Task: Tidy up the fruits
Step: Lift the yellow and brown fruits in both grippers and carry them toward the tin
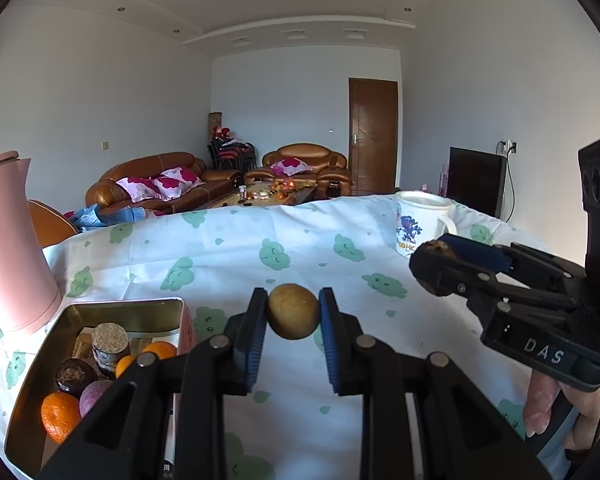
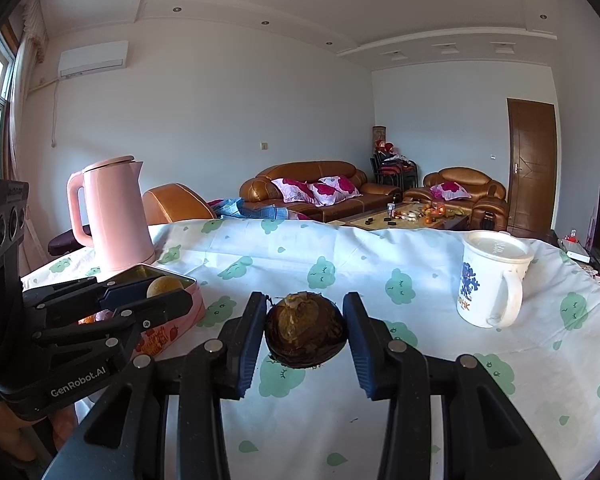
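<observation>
My left gripper [image 1: 293, 312] is shut on a small round tan fruit [image 1: 293, 311] and holds it above the tablecloth, just right of an open tin box [image 1: 32, 376]. The box holds an orange [image 1: 59, 415], a purple fruit [image 1: 94, 396] and several dark round pieces. My right gripper [image 2: 305, 330] is shut on a dark brown round fruit [image 2: 305, 330] over the middle of the table. The right gripper also shows in the left wrist view [image 1: 440, 266], and the left gripper with its tan fruit shows in the right wrist view [image 2: 162, 290] over the tin box [image 2: 188, 304].
A pink kettle [image 2: 114, 216] stands behind the tin box at the table's left. A white lidded mug [image 2: 490, 280] stands at the right. The table wears a white cloth with green prints [image 2: 380, 256]. Sofas and a coffee table lie beyond.
</observation>
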